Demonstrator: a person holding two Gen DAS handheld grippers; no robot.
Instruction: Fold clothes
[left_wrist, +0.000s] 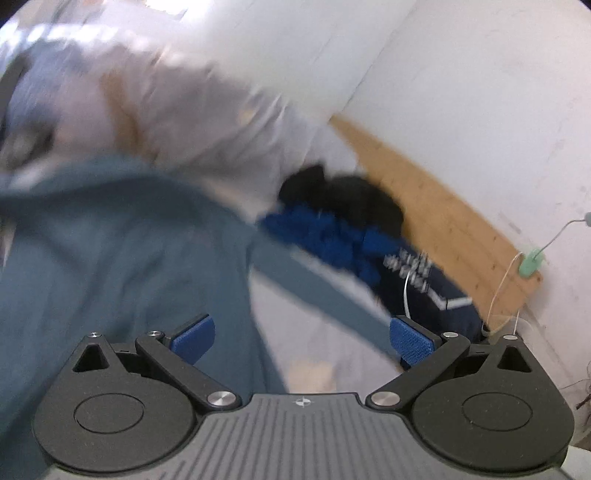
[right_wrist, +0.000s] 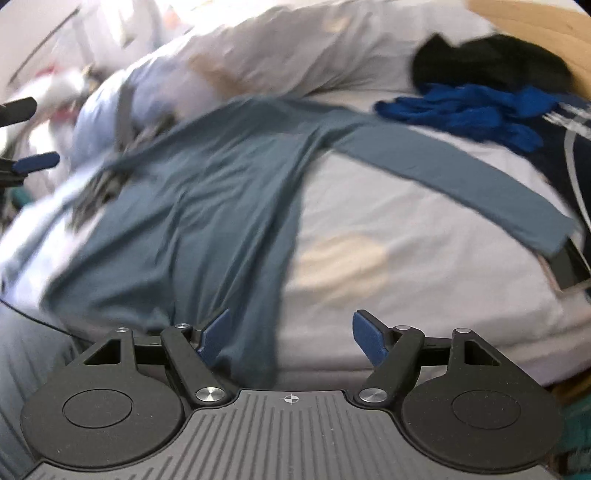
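I worked over one bed (right_wrist: 369, 206) covered by a pale, soft sheet with faint beige patches. On it lay one grey-blue long-sleeved shirt (right_wrist: 207, 192) of thin, smooth cloth, spread flat across the middle of the bed, its lower hem hanging toward the near edge just in front of my right tongs. One long sleeve (right_wrist: 461, 177) stretched out straight toward the right edge of the bed, and its cuff ended close to that edge.

Near the far right corner I counted three more clothes in one heap: one black garment (right_wrist: 491, 62), lumpy and dark; one bright blue garment (right_wrist: 461, 110), crumpled in many small folds; and one navy garment (left_wrist: 424, 280) with white letters and white stripes. Behind the heap ran one light wooden headboard (left_wrist: 436, 218) against the white wall.

My left tongs (left_wrist: 301, 341) were spread as wide as they go, with nothing between the two blue, ribbed pads. My right tongs (right_wrist: 291, 338) were also spread, the pads apart and pressing nothing; the shirt's hem lay under the left pad, and whether it touched I could not tell.

Both views were blurred at the left side.
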